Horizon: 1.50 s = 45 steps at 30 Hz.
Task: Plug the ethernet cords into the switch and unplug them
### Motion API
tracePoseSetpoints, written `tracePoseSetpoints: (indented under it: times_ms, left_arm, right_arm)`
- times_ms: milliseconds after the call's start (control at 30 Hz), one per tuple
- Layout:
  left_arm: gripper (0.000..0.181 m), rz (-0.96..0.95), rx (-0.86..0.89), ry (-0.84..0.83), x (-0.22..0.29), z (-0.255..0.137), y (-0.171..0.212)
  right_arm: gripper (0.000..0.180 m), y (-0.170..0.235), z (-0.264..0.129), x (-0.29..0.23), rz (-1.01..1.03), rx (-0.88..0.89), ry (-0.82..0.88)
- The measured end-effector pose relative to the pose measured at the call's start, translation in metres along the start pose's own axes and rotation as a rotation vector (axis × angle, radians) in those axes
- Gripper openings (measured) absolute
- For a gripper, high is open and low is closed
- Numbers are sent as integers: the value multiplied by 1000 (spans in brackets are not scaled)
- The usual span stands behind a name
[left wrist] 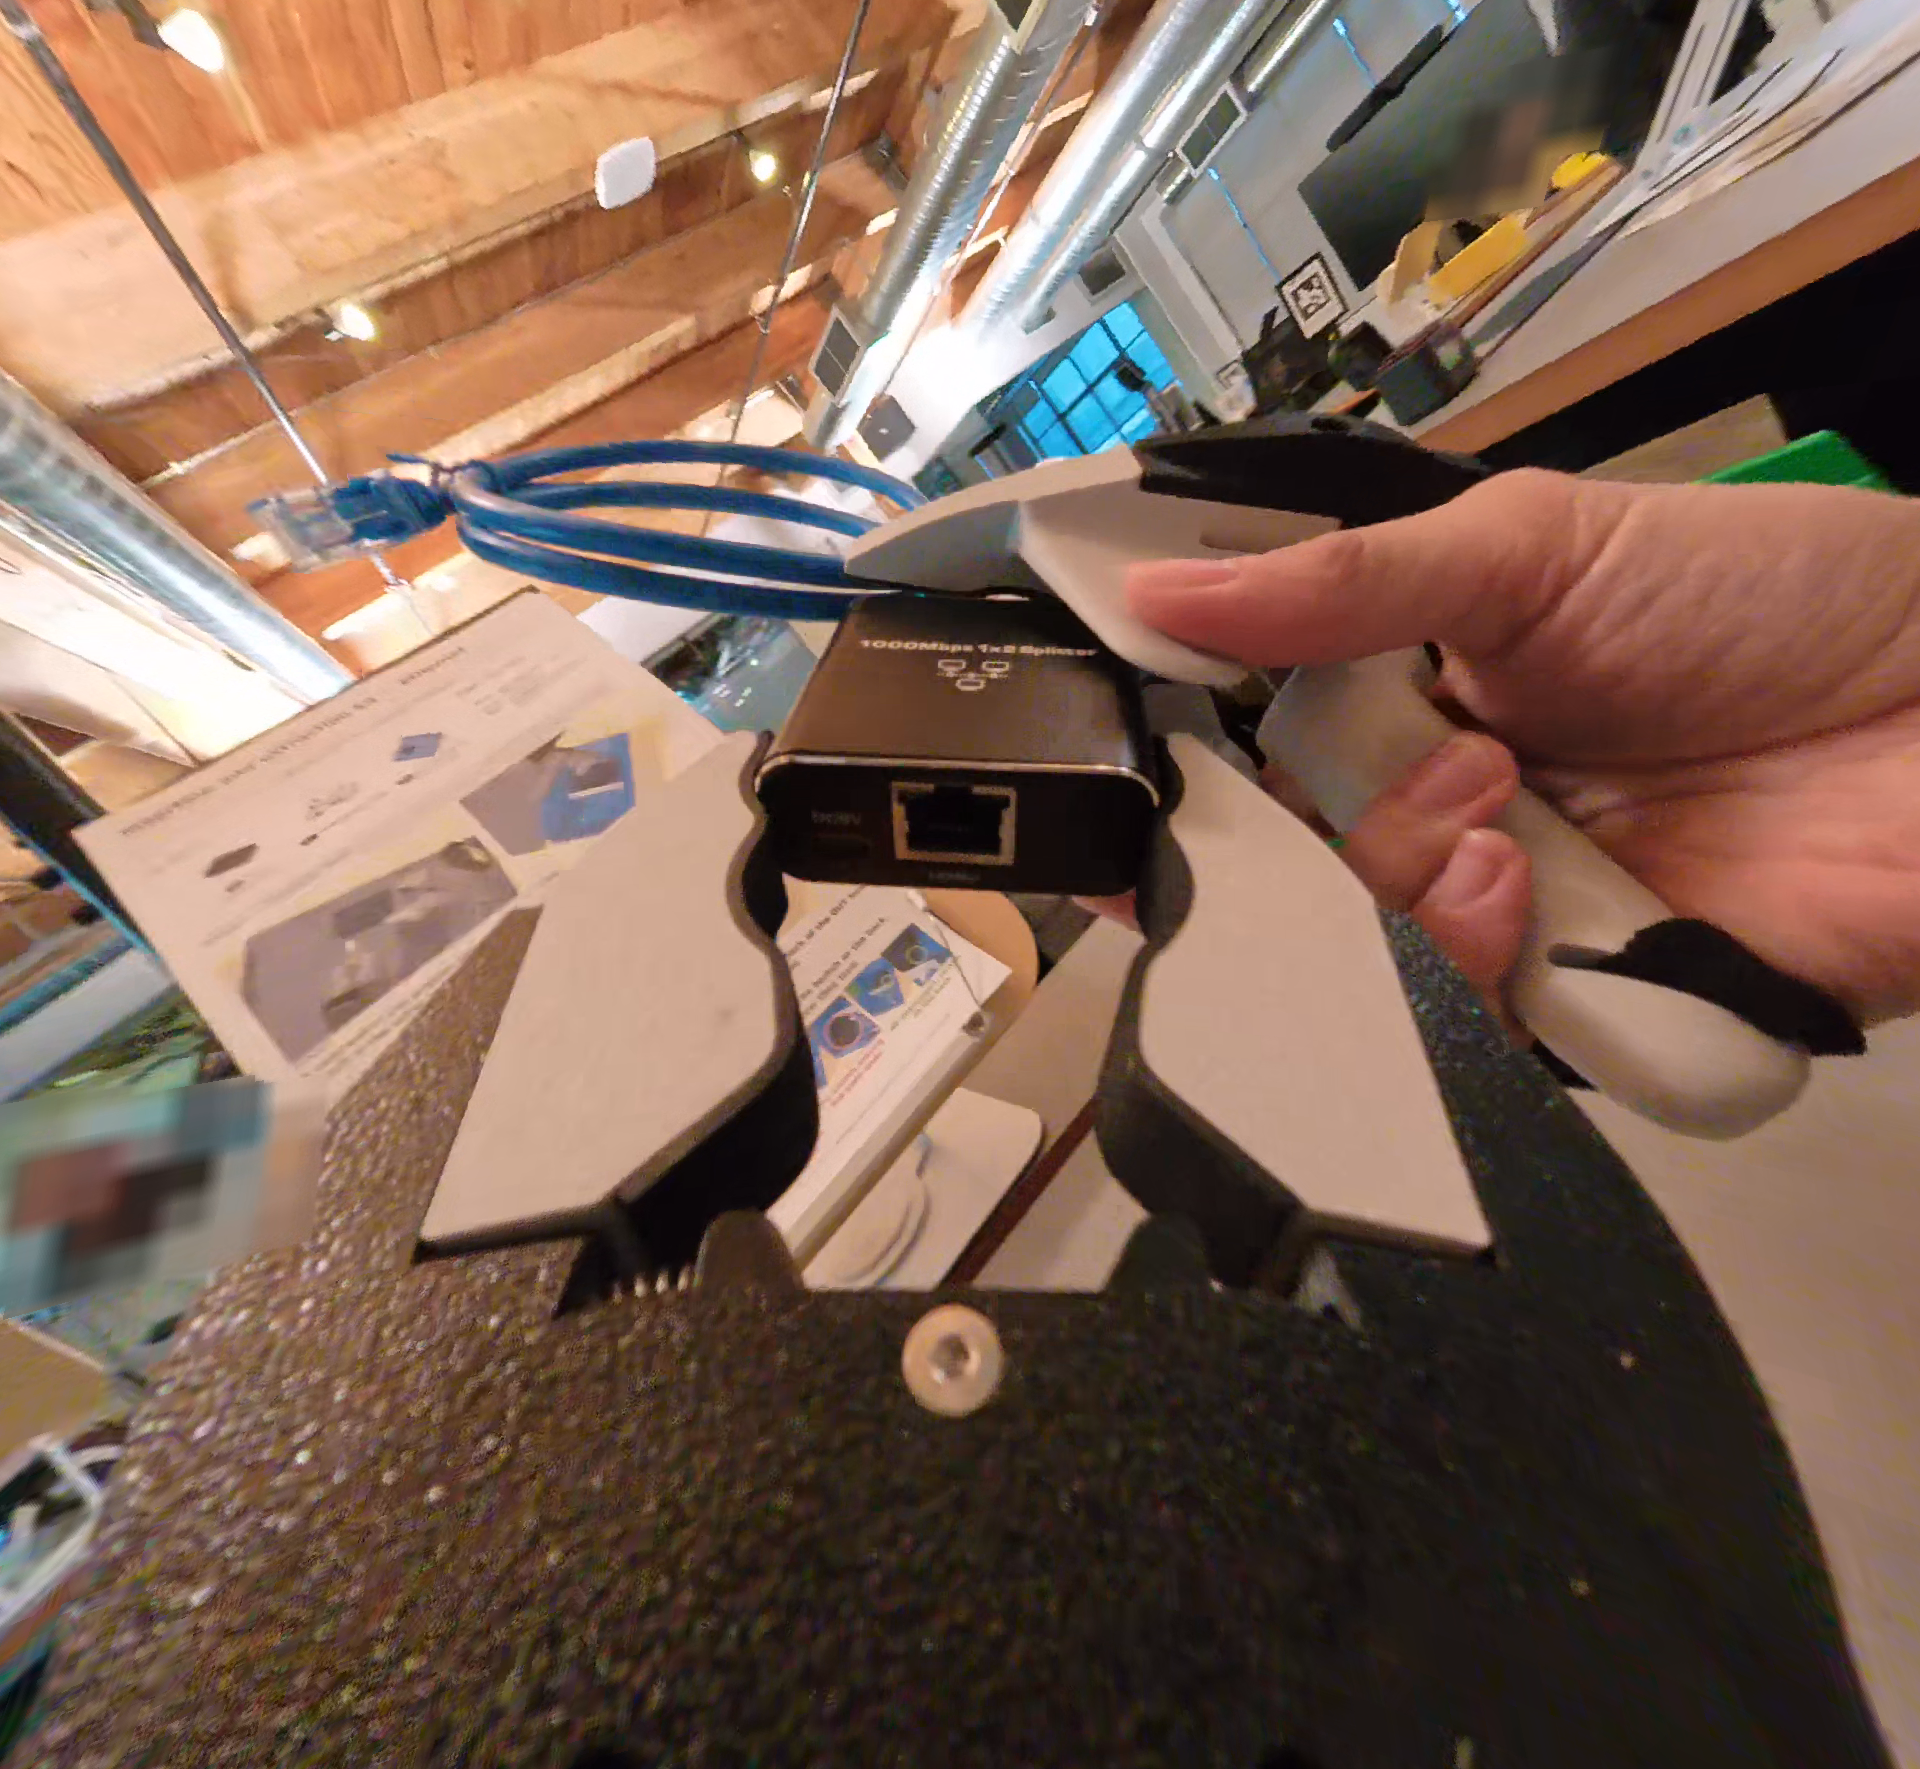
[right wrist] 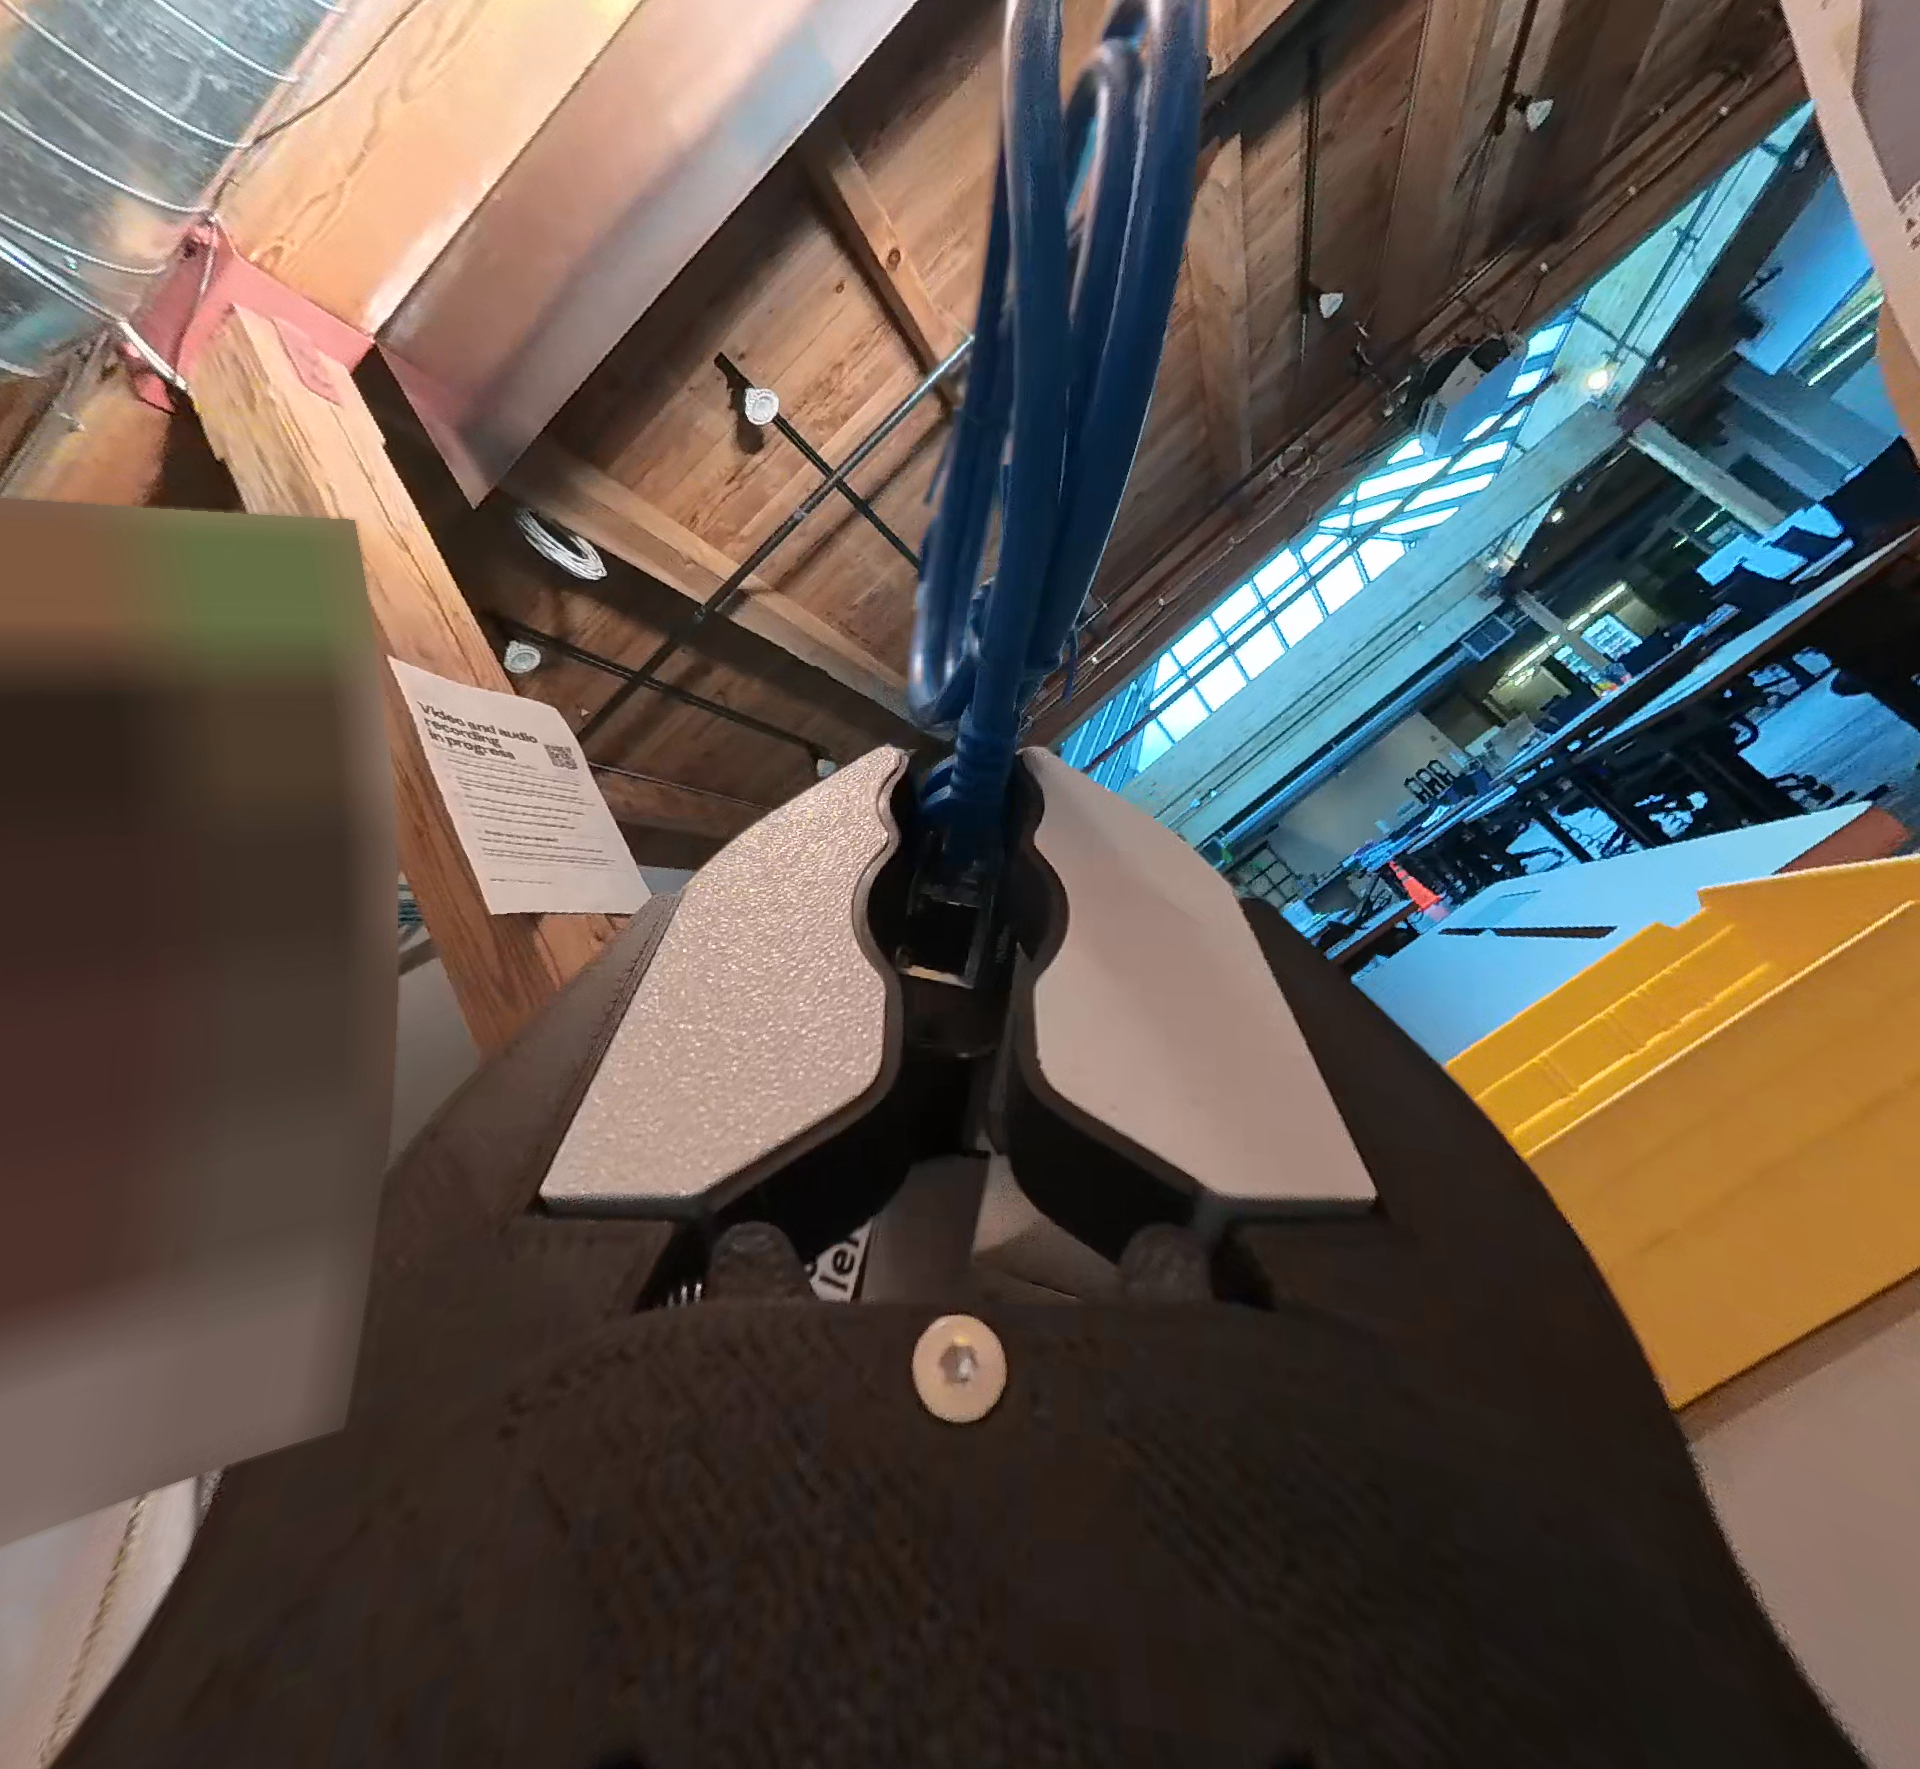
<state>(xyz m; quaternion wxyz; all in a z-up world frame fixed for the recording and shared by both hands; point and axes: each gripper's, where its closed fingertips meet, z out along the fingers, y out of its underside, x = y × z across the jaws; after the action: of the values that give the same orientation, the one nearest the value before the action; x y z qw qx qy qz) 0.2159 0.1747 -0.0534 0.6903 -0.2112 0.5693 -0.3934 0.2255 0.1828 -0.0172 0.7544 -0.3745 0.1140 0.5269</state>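
Note:
In the left wrist view my left gripper (left wrist: 961, 763) is shut on the black switch (left wrist: 956, 784), a small box with one empty port facing the camera, held in the air. My right gripper (left wrist: 935, 581), held by a hand (left wrist: 1610, 680), meets the switch's far end. A coiled blue ethernet cord (left wrist: 644, 524) sticks out to the left, its free clear plug (left wrist: 301, 519) hanging loose. In the right wrist view my right gripper (right wrist: 961, 774) is shut on the cord's other plug (right wrist: 956, 846), with the cord's loops (right wrist: 1039, 317) rising beyond. Whether that plug sits in a port is hidden.
Printed instruction sheets (left wrist: 343, 846) stand behind the switch on the left. A yellow bin (right wrist: 1714, 1096) sits on the table to the right. A wooden post with a paper notice (right wrist: 520, 784) stands at the left. A wooden ceiling with ducts is overhead. My two grippers' fingertips are within a few centimetres of each other.

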Motion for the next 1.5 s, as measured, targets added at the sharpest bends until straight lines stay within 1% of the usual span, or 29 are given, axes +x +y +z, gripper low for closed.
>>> tracePoseSetpoints:
  times_ms: [133, 367, 400, 500, 567, 667, 767, 900, 1000, 1067, 1167, 1267, 1367, 1500]
  left_arm:
    - [65, -123, -11, 80, 0, -1, 0]
    - [65, -188, -20, 173, 5, -2, 1]
    - [65, -183, -26, 181, 7, -1, 3]
    - [65, -124, -49, 177, 9, 0, 9]
    - [65, -100, -50, 179, 10, 0, 11]
    - [65, -83, -3, 168, 9, -1, 5]
    - [68, -24, 38, 149, 11, -3, -2]
    - [69, 33, 33, 112, 12, -1, -2]
    - [68, 65, -6, 109, 14, 2, 2]
    - [68, 50, -24, 134, 14, 2, 5]
    - [67, -7, 1, 177, 10, -3, 3]
    - [67, -62, 43, 174, 5, -5, -4]
    - [67, -129, 79, 145, -7, -8, -7]
    - [66, -169, 103, 161, -12, -12, -6]
  right_arm:
    - [17, 1, -1, 4, 6, 9, 9]
    - [23, 2, -2, 2, -69, 13, 19]
    - [23, 2, -2, 4, -69, 18, 32]
    - [15, 1, -4, 8, -12, 19, 51]
    - [14, 2, -4, 8, -47, -13, 60]
    - [14, 4, -1, 3, -56, -40, 52]
    - [14, 7, 0, 3, 16, -41, 35]
    - [14, 6, -2, 9, 97, -7, 25]
    - [14, 3, -4, 12, 86, 8, 48]
    - [14, 4, -5, 13, 85, -11, 56]
    - [14, 8, -2, 11, 51, -63, 69]
    - [17, 8, 0, 8, 56, -57, 52]
    - [19, 11, -1, 15, 85, -57, 77]
    - [17, 14, -1, 18, 124, -35, 63]
